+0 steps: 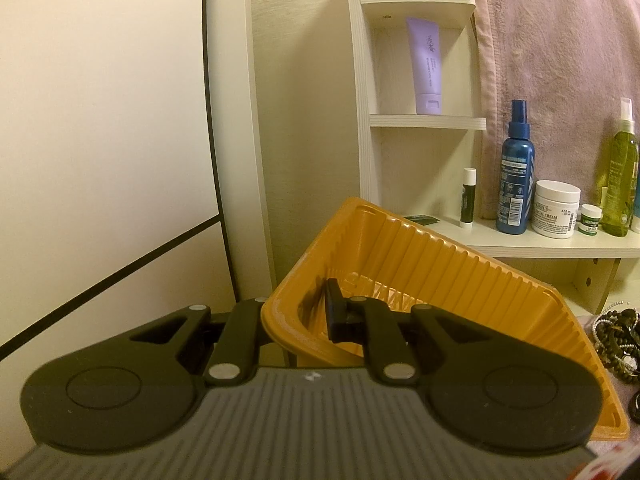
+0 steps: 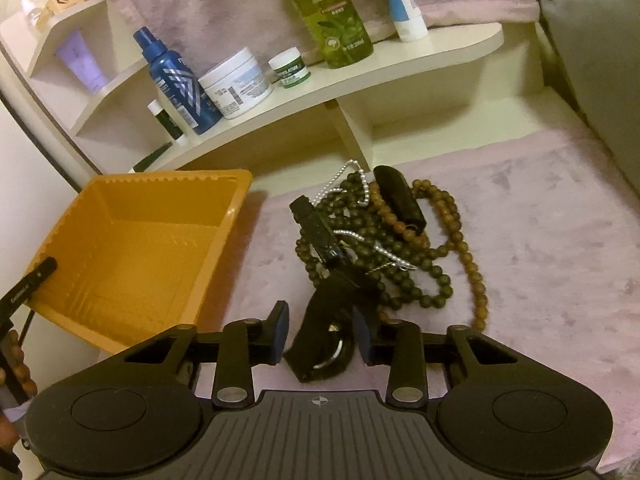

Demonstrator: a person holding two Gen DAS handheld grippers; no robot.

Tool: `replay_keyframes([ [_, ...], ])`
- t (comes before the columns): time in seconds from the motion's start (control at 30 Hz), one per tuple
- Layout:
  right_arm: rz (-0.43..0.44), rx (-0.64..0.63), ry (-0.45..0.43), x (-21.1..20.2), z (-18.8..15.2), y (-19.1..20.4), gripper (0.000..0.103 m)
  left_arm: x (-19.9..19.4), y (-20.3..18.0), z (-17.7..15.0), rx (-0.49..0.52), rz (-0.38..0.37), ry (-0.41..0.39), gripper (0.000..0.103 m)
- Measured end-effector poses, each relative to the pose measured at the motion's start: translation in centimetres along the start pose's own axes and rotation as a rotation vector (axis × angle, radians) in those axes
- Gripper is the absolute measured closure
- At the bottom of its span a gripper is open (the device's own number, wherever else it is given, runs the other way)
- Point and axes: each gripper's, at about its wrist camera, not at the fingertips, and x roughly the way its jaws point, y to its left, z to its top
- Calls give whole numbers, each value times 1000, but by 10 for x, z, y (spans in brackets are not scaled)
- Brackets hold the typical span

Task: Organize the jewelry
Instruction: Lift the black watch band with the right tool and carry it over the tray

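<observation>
An empty orange plastic tray (image 1: 432, 276) is tilted up at its near corner; my left gripper (image 1: 298, 320) is shut on its near wall, one finger (image 1: 334, 312) inside, the other outside. In the right wrist view the same tray (image 2: 136, 248) stands left of a tangled pile of jewelry (image 2: 380, 240): dark green beads, brown wooden beads (image 2: 468, 264), a silver chain and a black watch strap (image 2: 320, 332). My right gripper (image 2: 320, 330) is open, its fingers on either side of the watch strap at the pile's near end.
A white curved shelf (image 2: 400, 60) behind holds a blue spray bottle (image 2: 176, 80), a white cream jar (image 2: 236, 84), a green olive bottle (image 2: 336, 16) and small pots. A pink fleece cloth (image 2: 540, 220) covers the surface. A grey cushion (image 2: 600, 60) is at the right.
</observation>
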Motion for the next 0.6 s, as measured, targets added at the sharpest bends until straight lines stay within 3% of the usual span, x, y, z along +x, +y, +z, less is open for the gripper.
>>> replay_keyframes([
  [0.17, 2, 2, 5, 6, 2, 0, 75, 0, 0, 0, 0, 0, 0, 90],
  [0.43, 27, -19, -27, 7, 0, 1, 96, 1, -1, 1, 0, 0, 2, 90],
  [0.6, 51, -58, -69, 1, 4, 16, 100, 1, 0, 1, -4, 0, 5, 90],
])
